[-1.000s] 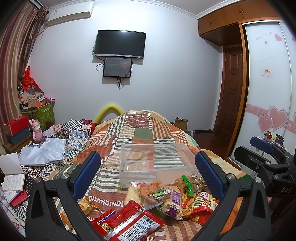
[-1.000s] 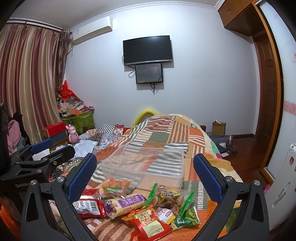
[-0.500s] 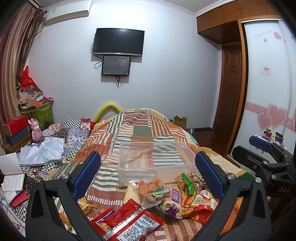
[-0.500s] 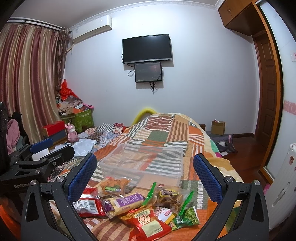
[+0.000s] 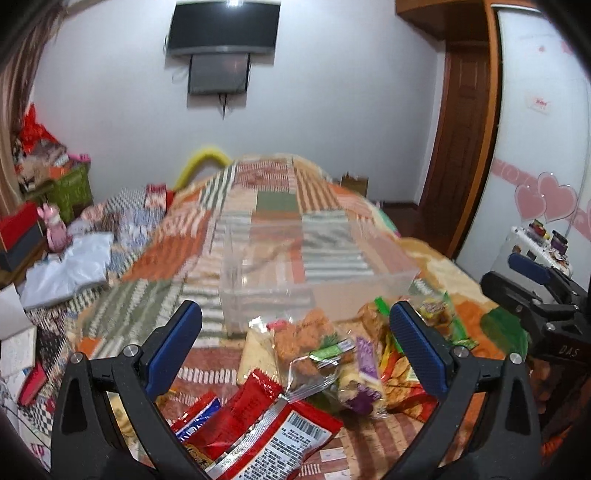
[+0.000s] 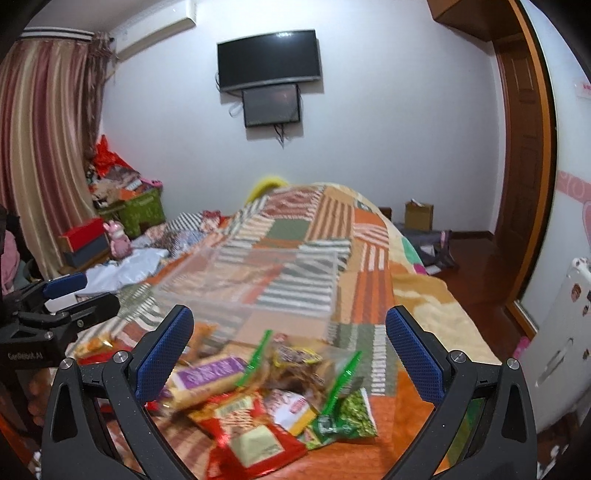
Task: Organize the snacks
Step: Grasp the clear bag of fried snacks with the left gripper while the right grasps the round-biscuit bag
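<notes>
A clear plastic bin [image 5: 314, 269] [image 6: 255, 291] stands empty on the patchwork bedspread. In front of it lies a heap of snack packs: a red packet [image 5: 273, 432], a clear bag of orange puffs [image 5: 306, 347], a purple-labelled roll [image 6: 207, 380], a green pea bag [image 6: 347, 413] and a red-gold packet [image 6: 251, 439]. My left gripper [image 5: 295, 332] hovers open above the heap with nothing between its blue pads. Over the right side of the same heap my right gripper [image 6: 288, 332] is open and holds nothing. Each gripper shows at the edge of the other's view.
The bedspread [image 5: 280, 199] runs away toward the wall with a TV [image 5: 221, 27]. White cloth [image 5: 70, 266], boxes and a green crate [image 6: 144, 214] crowd the left side. A wooden door [image 5: 465, 147] and a wardrobe with pink hearts [image 5: 546, 199] are on the right.
Both grippers have tilted down and moved closer to the snack heap, so the packs and bin look larger. Both stay open. No pack has moved.
</notes>
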The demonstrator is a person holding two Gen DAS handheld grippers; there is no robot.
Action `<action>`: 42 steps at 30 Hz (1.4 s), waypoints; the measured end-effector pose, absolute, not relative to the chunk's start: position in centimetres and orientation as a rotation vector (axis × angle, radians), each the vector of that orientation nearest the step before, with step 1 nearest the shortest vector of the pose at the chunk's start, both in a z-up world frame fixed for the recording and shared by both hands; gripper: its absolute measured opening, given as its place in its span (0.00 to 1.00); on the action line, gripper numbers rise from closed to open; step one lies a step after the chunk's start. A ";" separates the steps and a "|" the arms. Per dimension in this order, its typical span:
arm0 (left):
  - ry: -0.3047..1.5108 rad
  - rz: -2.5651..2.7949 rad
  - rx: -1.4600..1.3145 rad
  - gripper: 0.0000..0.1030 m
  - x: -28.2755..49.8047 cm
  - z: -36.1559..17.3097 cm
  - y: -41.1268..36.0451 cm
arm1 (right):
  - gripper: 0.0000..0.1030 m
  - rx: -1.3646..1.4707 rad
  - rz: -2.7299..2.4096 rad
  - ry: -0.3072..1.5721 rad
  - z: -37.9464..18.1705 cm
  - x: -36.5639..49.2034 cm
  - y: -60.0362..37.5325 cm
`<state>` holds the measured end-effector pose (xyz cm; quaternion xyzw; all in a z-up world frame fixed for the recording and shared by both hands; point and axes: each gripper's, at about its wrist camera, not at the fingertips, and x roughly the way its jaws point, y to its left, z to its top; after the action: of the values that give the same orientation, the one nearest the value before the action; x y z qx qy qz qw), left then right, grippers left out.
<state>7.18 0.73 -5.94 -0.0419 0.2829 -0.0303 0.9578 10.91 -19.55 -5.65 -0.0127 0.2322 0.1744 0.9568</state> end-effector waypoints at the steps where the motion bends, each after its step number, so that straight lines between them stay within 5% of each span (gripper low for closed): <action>1: 0.599 -0.056 -0.092 1.00 7.8 -6.6 1.0 | 1.00 -0.030 0.349 0.482 -5.9 11.1 -19.7; 19: 0.950 -0.107 -0.046 0.96 15.4 -11.0 0.1 | 1.00 0.037 0.387 0.738 -11.0 15.8 -21.2; 31: 1.027 -0.122 -0.029 0.96 16.8 -12.6 -1.0 | 0.99 0.039 0.430 0.797 -12.3 17.2 -20.4; 37: 1.051 -0.126 -0.036 0.91 17.1 -13.3 -1.3 | 0.86 0.074 0.473 0.828 -12.5 17.3 -20.1; 42: 1.047 -0.140 -0.056 0.76 16.9 -13.2 -1.4 | 0.71 0.104 0.512 0.839 -12.7 17.2 -20.1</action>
<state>16.90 -1.38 -13.18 -0.0269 0.4995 -0.0669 0.8633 17.24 -20.07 -12.69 0.0499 0.4025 0.2456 0.8804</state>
